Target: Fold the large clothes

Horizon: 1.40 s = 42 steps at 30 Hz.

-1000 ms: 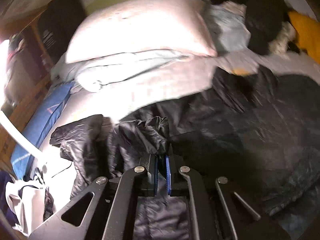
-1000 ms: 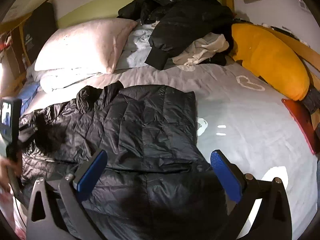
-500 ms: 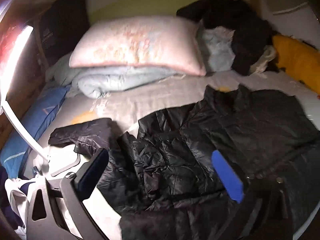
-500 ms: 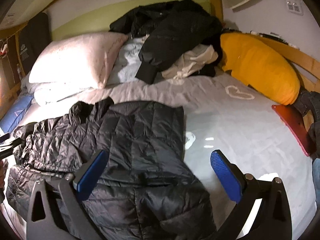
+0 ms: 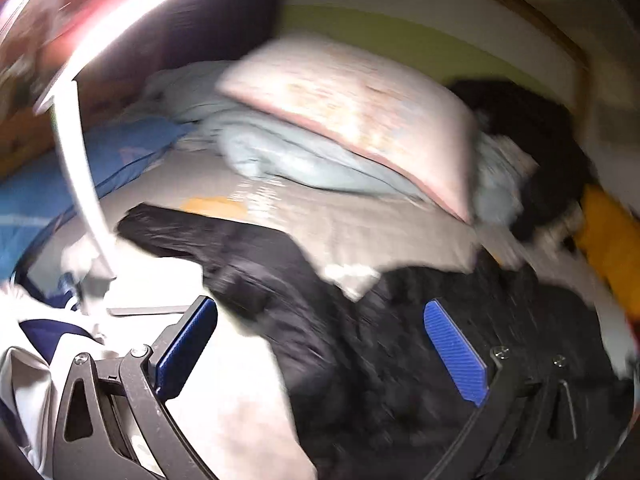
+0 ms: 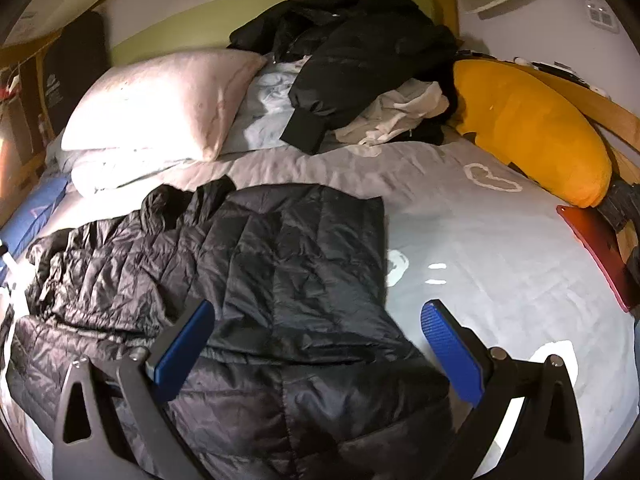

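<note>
Here, a black quilted puffer jacket (image 6: 256, 280) lies spread on the bed (image 6: 500, 264), partly folded: one side panel is already turned over the body, while a crumpled sleeve (image 6: 80, 264) trails out to the left. The right tongs (image 6: 318, 344) hover directly above the jacket's lower hem, blue pads wide apart and clamped on nothing — the left pad over the fabric, the right pad beyond the jacket's right edge, over bare sheet. The left tongs (image 5: 320, 344) have just been opening and now stand fully apart, nothing between them; their view is smeared, yet the jacket (image 5: 360, 340) is seen ahead and to their right, with the loose sleeve (image 5: 208, 240) stretching up and leftward from them.

The jacket's long axis runs away from the right tongs, collar toward the pink pillow (image 6: 160, 100) and hem nearest the tongs. The unfolded sleeve lies on the left side, so the left tongs appear the nearer for bringing it across the body — the right tongs are better placed for the hem. Beyond the collar sit a heap of other dark clothes (image 6: 360, 48) and a yellow cushion (image 6: 532, 128), well apart from the work.
</note>
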Tool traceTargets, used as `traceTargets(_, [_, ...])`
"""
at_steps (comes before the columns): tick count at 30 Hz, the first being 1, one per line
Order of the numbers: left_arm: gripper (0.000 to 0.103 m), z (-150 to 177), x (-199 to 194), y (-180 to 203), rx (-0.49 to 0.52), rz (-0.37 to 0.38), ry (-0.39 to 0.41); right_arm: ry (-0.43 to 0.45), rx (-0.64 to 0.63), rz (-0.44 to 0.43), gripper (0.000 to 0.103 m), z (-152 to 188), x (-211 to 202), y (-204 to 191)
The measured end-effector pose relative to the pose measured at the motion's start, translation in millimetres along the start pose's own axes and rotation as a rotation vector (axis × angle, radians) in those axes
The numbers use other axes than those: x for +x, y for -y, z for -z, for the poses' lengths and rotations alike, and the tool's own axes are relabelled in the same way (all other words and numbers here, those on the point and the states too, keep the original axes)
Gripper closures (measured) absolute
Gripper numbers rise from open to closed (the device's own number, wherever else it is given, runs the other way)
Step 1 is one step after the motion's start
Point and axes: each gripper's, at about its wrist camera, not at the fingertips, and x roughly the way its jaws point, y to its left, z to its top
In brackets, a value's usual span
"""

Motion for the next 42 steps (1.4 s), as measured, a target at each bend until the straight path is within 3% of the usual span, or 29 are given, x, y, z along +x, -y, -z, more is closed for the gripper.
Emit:
traceTargets(2, [0.0, -5, 16, -20, -0.065, -0.002, -0.04, -0.003, 0.0, -0.042, 0.0, 2, -2, -6])
traceTargets(5, [0.001, -7, 42, -44, -0.141, 0.051, -0.112, -0.012, -0.049, -0.062, 0.0, 6, -2, -18])
traceTargets(8, [0.001, -9, 65, -52, -0.155, 0.088, -0.155, -0.021, -0.101, -0.058, 0.0, 11, 2, -29])
traceTargets(11, [0.001, -9, 86, -62, -0.186, 0.068, -0.189, -0.044, -0.117, -0.041, 0.0, 20, 6, -35])
traceTargets(13, [0.004, -7, 99, -68, -0.219, 0.091, -0.211, -0.067, -0.109, -0.081, 0.0, 23, 7, -39])
traceTargets(16, [0.027, -2, 121, -69, -0.256, 0.107, -0.251, -0.077, -0.132, -0.128, 0.0, 24, 7, -47])
traceTargets(17, [0.043, 2, 124, -71, -0.287, 0.112, -0.252, -0.072, -0.139, -0.13, 0.0, 24, 8, -49])
traceTargets(18, [0.072, 6, 126, -72, -0.324, 0.135, -0.252, -0.07, -0.145, -0.128, 0.0, 25, 9, -51])
traceTargets(19, [0.085, 9, 127, -71, -0.349, 0.168, -0.258, -0.071, -0.15, -0.126, 0.0, 26, 10, -52])
traceTargets(20, [0.094, 10, 126, -68, -0.353, 0.197, -0.257, -0.077, -0.158, -0.117, 0.0, 27, 12, -53])
traceTargets(21, [0.096, 8, 118, -63, -0.332, 0.206, -0.229, -0.082, -0.162, -0.107, 0.0, 27, 15, -53])
traceTargets(23, [0.097, -3, 90, -45, -0.233, 0.194, -0.127, -0.091, -0.159, -0.091, 0.0, 27, 18, -51])
traceTargets(25, [0.097, -15, 60, -24, -0.158, 0.235, -0.057, -0.083, -0.151, -0.088, 0.0, 25, 15, -49])
traceTargets(30, [0.097, -15, -23, 55, 0.068, 0.349, 0.038, -0.04, -0.15, -0.075, 0.0, 21, 3, -47])
traceTargets(32, [0.097, 9, -44, 87, 0.14, 0.392, 0.025, -0.038, -0.139, -0.076, 0.0, 20, 2, -46])
traceTargets(34, [0.097, 35, -48, 111, 0.177, 0.42, -0.046, -0.037, -0.129, -0.07, 0.0, 19, 0, -44])
traceTargets(37, [0.095, 69, -39, 139, 0.249, 0.399, -0.127, -0.025, -0.107, -0.066, 0.0, 16, -3, -38])
traceTargets(38, [0.083, 78, -36, 146, 0.273, 0.377, -0.148, -0.023, -0.097, -0.063, 0.0, 16, -4, -36])
traceTargets(39, [0.064, 85, -35, 148, 0.288, 0.368, -0.17, -0.023, -0.084, -0.065, 0.0, 15, -5, -33])
traceTargets(42, [0.031, 91, -44, 148, 0.266, 0.365, -0.144, -0.028, -0.057, -0.066, 0.0, 15, -6, -24])
